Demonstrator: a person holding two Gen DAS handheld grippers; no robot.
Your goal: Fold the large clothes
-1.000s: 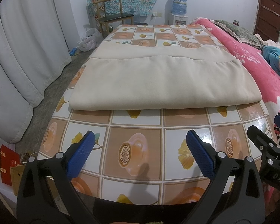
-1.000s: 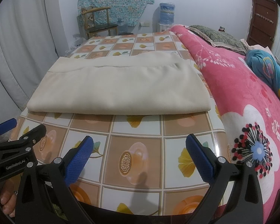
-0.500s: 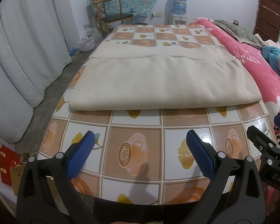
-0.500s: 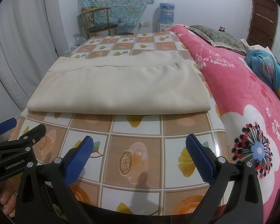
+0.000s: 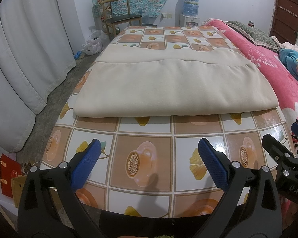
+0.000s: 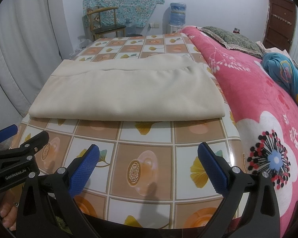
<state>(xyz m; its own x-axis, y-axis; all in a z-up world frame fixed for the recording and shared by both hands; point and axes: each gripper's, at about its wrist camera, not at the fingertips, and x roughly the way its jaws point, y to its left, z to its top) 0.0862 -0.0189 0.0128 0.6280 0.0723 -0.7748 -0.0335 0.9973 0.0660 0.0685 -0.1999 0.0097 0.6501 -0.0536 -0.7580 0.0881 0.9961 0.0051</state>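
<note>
Cloth (image 5: 168, 87) lies folded between curtain (image 5: 19, 59) and pink blanket (image 6: 268, 99); both hand-held grippers (image 5: 149, 158) (image 6: 148, 158) gape empty.

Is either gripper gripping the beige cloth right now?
No: the left gripper and right gripper are open, short of the beige cloth.

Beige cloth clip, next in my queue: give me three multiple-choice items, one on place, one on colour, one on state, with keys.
1. Where does the beige cloth lie?
A. on the patterned table
B. on the pink blanket
C. on the chair

2. What colour are the gripper pads?
A. red
B. blue
C. green

3. How does the left gripper stand?
A. shut on the cloth
B. shut, empty
C. open, empty

Key: 1 A, the cloth rests folded on the tiles; 2 B, both views show blue pads; 3 C, the fingers are spread, holding nothing.
</note>
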